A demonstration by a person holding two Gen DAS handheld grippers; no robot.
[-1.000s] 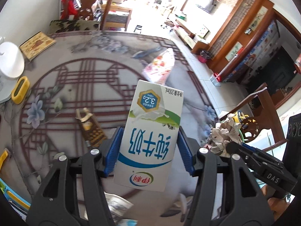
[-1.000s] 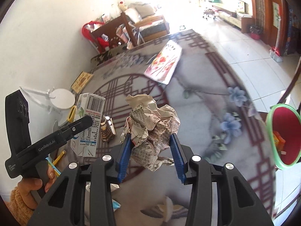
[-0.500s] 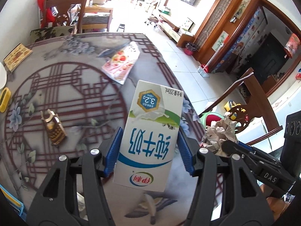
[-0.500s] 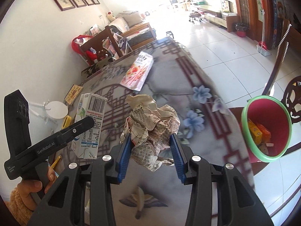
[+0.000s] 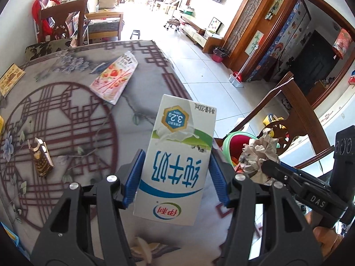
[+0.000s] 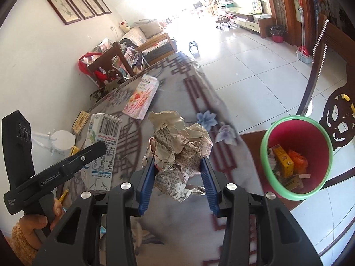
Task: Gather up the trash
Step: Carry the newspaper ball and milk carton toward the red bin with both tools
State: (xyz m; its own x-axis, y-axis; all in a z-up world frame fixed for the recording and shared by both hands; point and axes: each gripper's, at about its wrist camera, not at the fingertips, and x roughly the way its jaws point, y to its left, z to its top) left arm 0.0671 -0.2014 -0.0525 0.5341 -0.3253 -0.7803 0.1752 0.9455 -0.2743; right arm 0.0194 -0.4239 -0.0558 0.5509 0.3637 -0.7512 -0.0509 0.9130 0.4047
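My left gripper point(image 5: 175, 177) is shut on a white, blue and green milk carton point(image 5: 177, 155) and holds it above the table's right edge. It also shows in the right wrist view point(image 6: 102, 146). My right gripper point(image 6: 177, 179) is shut on a crumpled newspaper ball point(image 6: 179, 148), also seen in the left wrist view point(image 5: 259, 155). A red bin with a green rim point(image 6: 273, 181) stands on a chair to the right of the table and holds several pieces of trash. It shows behind the carton in the left wrist view point(image 5: 230, 137).
On the patterned table point(image 5: 73, 119) lie a pink snack box point(image 5: 115, 77), a small brown wrapper point(image 5: 41, 159) and a yellow booklet point(image 5: 11, 79). Wooden chairs point(image 5: 288, 115) stand to the right. A white object point(image 6: 63, 139) sits at the table's left.
Both grippers have moved right, past the table's edge towards the red bin, each holding its load. The bin is now nearer in the right wrist view.
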